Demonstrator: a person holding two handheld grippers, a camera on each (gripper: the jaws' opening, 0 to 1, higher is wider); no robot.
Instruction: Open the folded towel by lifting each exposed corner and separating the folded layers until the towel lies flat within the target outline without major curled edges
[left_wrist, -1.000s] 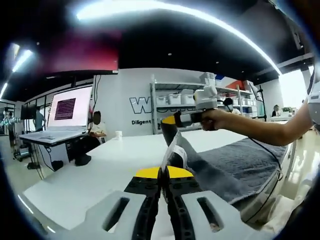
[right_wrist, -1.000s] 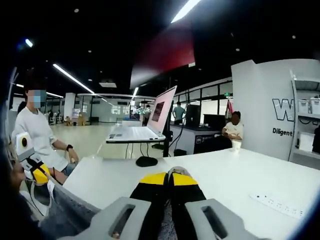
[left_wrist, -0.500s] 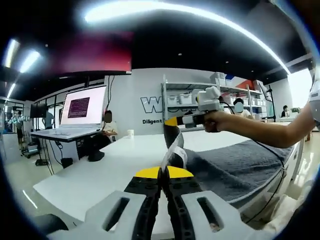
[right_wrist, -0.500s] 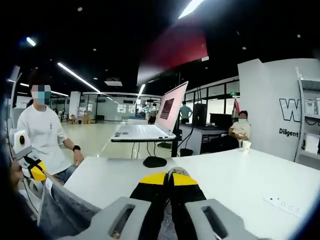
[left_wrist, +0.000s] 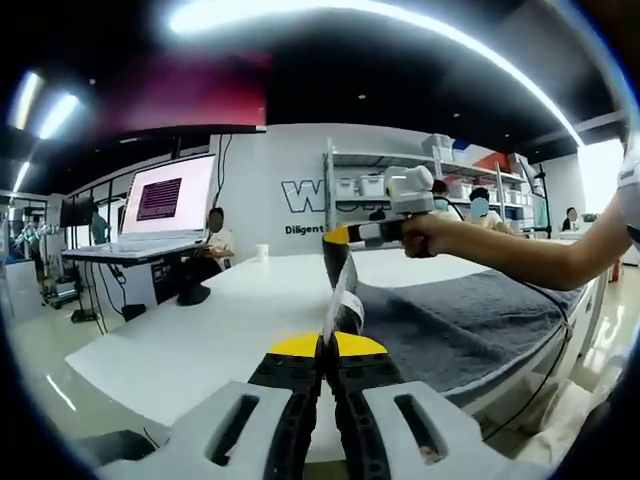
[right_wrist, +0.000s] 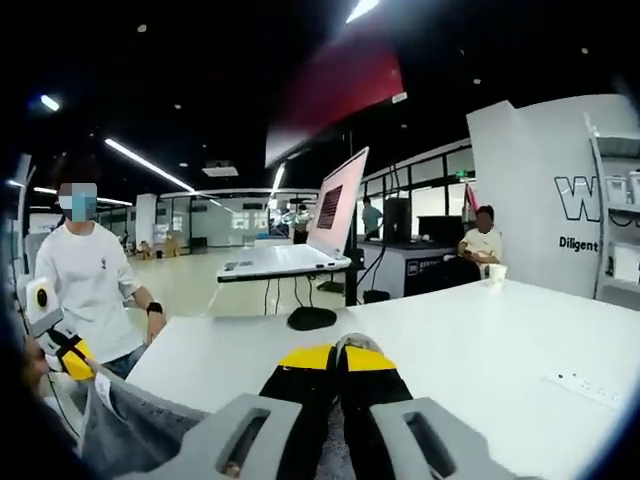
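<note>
In the left gripper view, the grey towel (left_wrist: 470, 315) lies on the white table (left_wrist: 200, 330), and its near edge is raised between both grippers. My left gripper (left_wrist: 327, 345) is shut on one corner, where a white label (left_wrist: 345, 300) hangs. A hand holds my right gripper (left_wrist: 338, 236) higher up, and it is shut on the other corner. In the right gripper view, my right gripper (right_wrist: 338, 355) pinches grey towel cloth. My left gripper (right_wrist: 75, 352) holds the towel (right_wrist: 130, 425) at the far left.
An open laptop (right_wrist: 290, 255) and a black mouse (right_wrist: 312, 318) sit at the table's far side. A white power strip (right_wrist: 585, 388) lies on the right, with a paper cup (right_wrist: 497, 272) further back. A person in a white shirt (right_wrist: 95, 285) sits to the left. Shelving (left_wrist: 400, 185) stands behind.
Both views have panned slightly, so the room shifts in the frame. Each gripper keeps its hold on its towel corner, and the raised edge looks much the same.
</note>
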